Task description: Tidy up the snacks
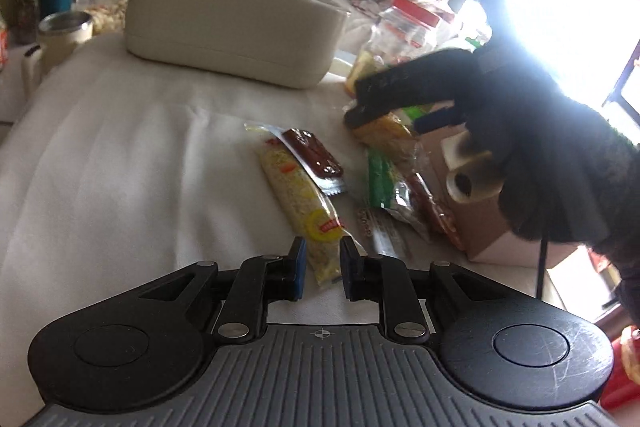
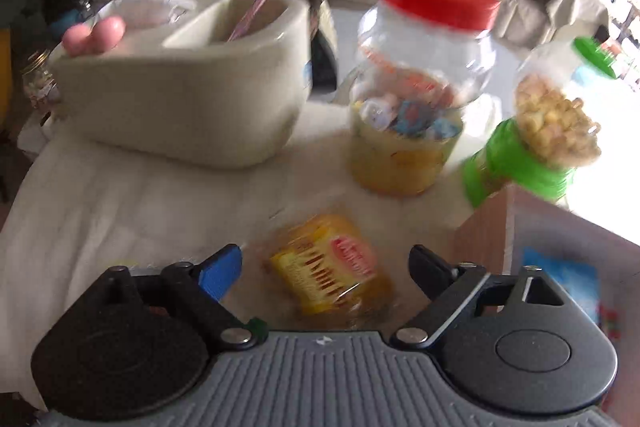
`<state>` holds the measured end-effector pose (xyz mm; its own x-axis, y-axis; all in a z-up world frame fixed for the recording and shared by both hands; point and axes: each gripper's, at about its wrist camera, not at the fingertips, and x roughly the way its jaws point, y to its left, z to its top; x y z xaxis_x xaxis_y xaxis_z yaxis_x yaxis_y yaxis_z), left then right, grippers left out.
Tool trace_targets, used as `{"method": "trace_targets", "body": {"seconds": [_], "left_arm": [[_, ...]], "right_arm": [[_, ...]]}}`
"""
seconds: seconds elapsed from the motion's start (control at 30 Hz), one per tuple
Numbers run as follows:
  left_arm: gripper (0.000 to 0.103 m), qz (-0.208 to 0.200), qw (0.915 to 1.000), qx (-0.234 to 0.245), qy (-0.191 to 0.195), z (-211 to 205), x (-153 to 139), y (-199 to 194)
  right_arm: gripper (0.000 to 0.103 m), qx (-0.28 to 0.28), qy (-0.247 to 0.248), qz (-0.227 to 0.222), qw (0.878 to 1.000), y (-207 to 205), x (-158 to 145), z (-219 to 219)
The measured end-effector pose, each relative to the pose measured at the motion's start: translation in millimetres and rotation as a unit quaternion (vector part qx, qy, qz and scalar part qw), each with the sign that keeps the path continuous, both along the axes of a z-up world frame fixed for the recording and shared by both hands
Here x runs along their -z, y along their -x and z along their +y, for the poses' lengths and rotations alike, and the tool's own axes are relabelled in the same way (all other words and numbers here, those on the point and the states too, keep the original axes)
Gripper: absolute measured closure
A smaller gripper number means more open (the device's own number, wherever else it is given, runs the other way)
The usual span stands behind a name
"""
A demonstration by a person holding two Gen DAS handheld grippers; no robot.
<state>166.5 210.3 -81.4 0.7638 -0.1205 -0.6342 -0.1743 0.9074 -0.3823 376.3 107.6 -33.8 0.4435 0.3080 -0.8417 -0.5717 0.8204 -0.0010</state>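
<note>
left tongs (image 1: 323, 267): narrow gap, nothing gripped, over near end of long yellow snack packet (image 1: 300, 203) | right tongs (image 2: 326, 269): wide, astride yellow snack pack (image 2: 328, 273), not pressing | both snacks on bench (image 1: 120, 147), nearer than beige bin (image 1: 236, 27)
</note>
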Motion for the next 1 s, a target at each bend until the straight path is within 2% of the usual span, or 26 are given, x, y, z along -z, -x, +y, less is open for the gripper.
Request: {"method": "trace_targets", "body": {"seconds": [0.1, 0.13, 0.2, 0.27, 0.6, 0.67, 0.87, 1.0], "left_arm": [[0.082, -0.002, 0.9999, 0.006, 0.013, 1, -2, 3], [0.082, -0.004, 0.9999, 0.007, 0.015, 1, -4, 4], [0.082, -0.008, 0.9998, 0.01, 0.014, 0, -7, 7], [0.082, -0.01, 0.9998, 0.013, 0.012, -2, -9, 9], [0.082, 0.011, 0.9996, 0.028, -0.001, -12, -11, 18], [0.084, 0.02, 0.9991, 0.036, 0.0, -15, -12, 20], [0.084, 0.041, 0.9962, 0.073, -0.026, -40, -17, 26], [0.084, 0.048, 0.9934, 0.094, -0.045, -62, -20, 25]], "right_arm": [[0.04, -0.019, 0.014, -0.01, 1.0, 17, 1, 1], [0.04, -0.029, 0.011, -0.008, 0.999, 23, 0, 0], [0.049, -0.045, -0.005, 0.012, 0.999, 36, -3, -6], [0.051, -0.06, -0.021, 0.032, 0.997, 50, -4, -12], [0.052, -0.083, -0.086, 0.071, 0.99, 113, -8, -55], [0.052, -0.088, -0.089, 0.06, 0.99, 129, -6, -65], [0.053, -0.085, -0.113, 0.027, 0.99, 170, 1, -113], [0.042, -0.069, -0.107, -0.029, 0.991, 195, 3, -143]]}}
